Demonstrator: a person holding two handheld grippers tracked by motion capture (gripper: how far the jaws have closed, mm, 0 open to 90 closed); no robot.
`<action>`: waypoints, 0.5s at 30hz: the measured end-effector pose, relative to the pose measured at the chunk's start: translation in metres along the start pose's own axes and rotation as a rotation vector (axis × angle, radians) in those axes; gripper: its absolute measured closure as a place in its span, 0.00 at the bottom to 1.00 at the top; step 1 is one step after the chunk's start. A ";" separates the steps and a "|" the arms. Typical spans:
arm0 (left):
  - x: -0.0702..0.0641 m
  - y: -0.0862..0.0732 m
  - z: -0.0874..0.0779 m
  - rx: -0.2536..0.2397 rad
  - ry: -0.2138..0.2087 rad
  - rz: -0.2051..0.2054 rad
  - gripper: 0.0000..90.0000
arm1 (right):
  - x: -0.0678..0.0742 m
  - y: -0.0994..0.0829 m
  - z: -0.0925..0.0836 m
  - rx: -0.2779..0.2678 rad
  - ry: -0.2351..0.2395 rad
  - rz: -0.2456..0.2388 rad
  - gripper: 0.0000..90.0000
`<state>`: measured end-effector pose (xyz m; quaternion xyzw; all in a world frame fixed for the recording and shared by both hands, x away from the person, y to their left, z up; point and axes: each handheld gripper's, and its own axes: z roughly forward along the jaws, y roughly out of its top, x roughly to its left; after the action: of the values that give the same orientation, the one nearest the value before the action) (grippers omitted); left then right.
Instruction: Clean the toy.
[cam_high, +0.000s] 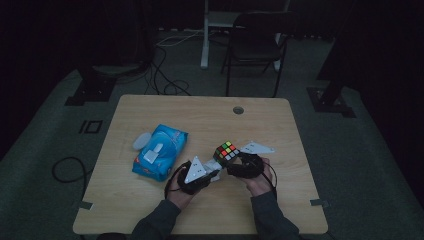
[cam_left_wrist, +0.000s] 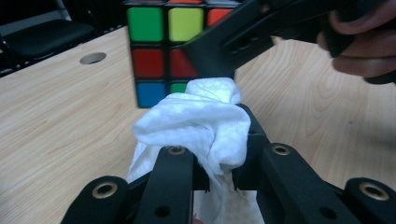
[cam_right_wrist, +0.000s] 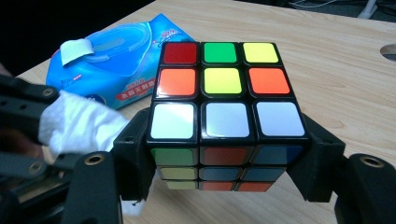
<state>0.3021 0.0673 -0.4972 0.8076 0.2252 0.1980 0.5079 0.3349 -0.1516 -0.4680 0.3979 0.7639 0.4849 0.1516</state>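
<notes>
A scrambled puzzle cube (cam_high: 226, 151) (cam_right_wrist: 223, 116) is held off the table with my right gripper (cam_right_wrist: 224, 154) (cam_high: 235, 162) shut on its two sides. My left gripper (cam_left_wrist: 219, 158) (cam_high: 212, 175) is shut on a crumpled white wipe (cam_left_wrist: 201, 126) (cam_right_wrist: 77, 123). The wipe presses against the cube's side face (cam_left_wrist: 154, 56), just below one of the right gripper's black jaws. Both grippers meet near the table's front middle, each held by a hand.
A blue pack of wet wipes (cam_high: 160, 151) (cam_right_wrist: 121, 60) lies left of the grippers, with a small pale oval object (cam_high: 141, 141) beside it. The wooden table (cam_high: 150, 200) has a cable hole (cam_high: 238, 110) at the back. A black chair (cam_high: 255, 45) stands behind it.
</notes>
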 end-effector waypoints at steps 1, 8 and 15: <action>-0.002 0.001 0.000 -0.003 -0.005 0.001 0.90 | 0.000 0.000 0.001 -0.002 -0.001 0.003 0.38; -0.007 0.002 0.003 -0.005 -0.013 0.008 0.90 | 0.002 0.002 0.007 -0.004 -0.010 0.026 0.38; -0.009 0.002 0.007 -0.005 0.000 0.010 0.90 | 0.007 0.007 0.012 0.001 -0.036 0.041 0.38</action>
<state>0.2988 0.0563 -0.4989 0.8073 0.2206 0.2010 0.5091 0.3414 -0.1375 -0.4671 0.4222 0.7529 0.4805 0.1550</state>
